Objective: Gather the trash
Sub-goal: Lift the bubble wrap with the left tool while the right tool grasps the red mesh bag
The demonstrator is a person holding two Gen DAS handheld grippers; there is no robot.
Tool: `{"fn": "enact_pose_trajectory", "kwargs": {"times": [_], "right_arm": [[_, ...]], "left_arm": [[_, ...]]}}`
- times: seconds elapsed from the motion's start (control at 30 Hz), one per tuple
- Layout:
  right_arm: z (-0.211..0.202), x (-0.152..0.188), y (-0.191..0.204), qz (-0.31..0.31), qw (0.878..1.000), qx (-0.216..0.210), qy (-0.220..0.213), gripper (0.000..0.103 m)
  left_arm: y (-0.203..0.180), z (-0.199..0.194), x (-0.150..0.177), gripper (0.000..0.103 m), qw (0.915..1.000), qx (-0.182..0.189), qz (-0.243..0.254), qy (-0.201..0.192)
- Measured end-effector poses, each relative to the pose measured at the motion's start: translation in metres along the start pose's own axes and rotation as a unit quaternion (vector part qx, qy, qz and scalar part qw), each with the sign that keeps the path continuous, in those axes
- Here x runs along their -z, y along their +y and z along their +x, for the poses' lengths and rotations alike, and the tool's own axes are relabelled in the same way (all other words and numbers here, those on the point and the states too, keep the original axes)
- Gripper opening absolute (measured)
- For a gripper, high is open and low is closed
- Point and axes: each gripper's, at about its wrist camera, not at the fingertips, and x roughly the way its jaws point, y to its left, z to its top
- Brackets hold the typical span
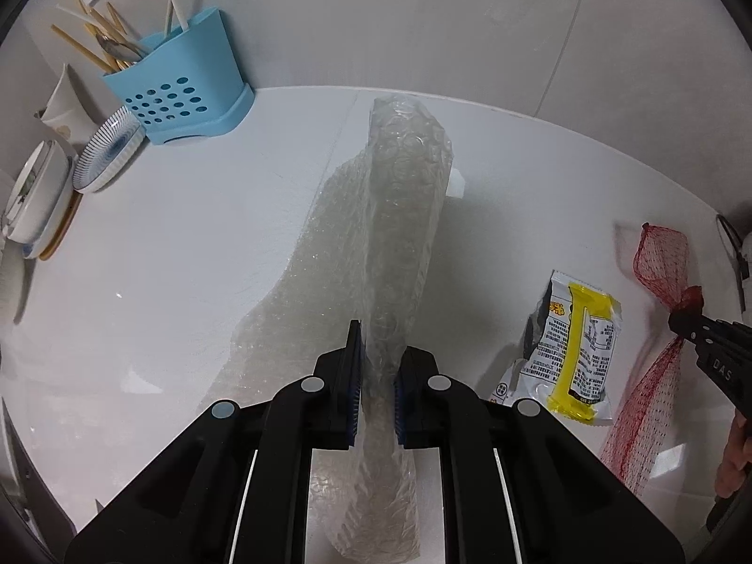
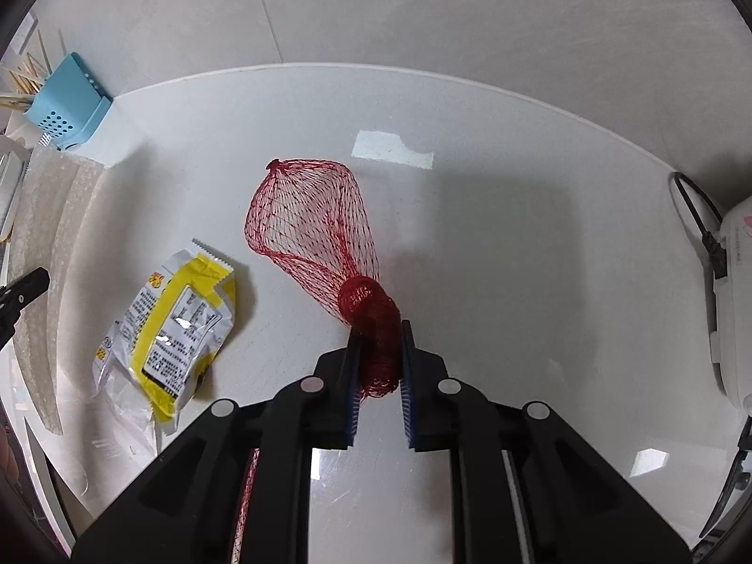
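My left gripper [image 1: 377,338] is shut on a long piece of clear bubble wrap [image 1: 404,216] that stretches away from me over the white countertop [image 1: 188,244]. My right gripper [image 2: 379,336] is shut on the bunched middle of a red mesh net bag [image 2: 310,216], held just above the counter; the net also shows in the left wrist view [image 1: 660,254]. A yellow and white snack wrapper [image 1: 571,348] lies on the counter between the two grippers; it also shows in the right wrist view [image 2: 174,329].
A blue utensil holder [image 1: 188,80] with chopsticks stands at the back left by the wall. Bowls and plates [image 1: 70,178] lean at the left edge. A white appliance with a black cord [image 2: 733,301] sits at the right.
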Motion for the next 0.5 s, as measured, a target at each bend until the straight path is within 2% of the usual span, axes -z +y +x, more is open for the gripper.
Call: {"fn": "enact_pose_trajectory", "kwargs": {"times": [0.5], "right_arm": [[-0.068, 0.027, 0.028, 0.017, 0.998, 0.005, -0.054, 0.013]], "left_arm": [[0.024, -0.058, 0.03, 0.01, 0.999, 0.027, 0.014, -0.034]]}}
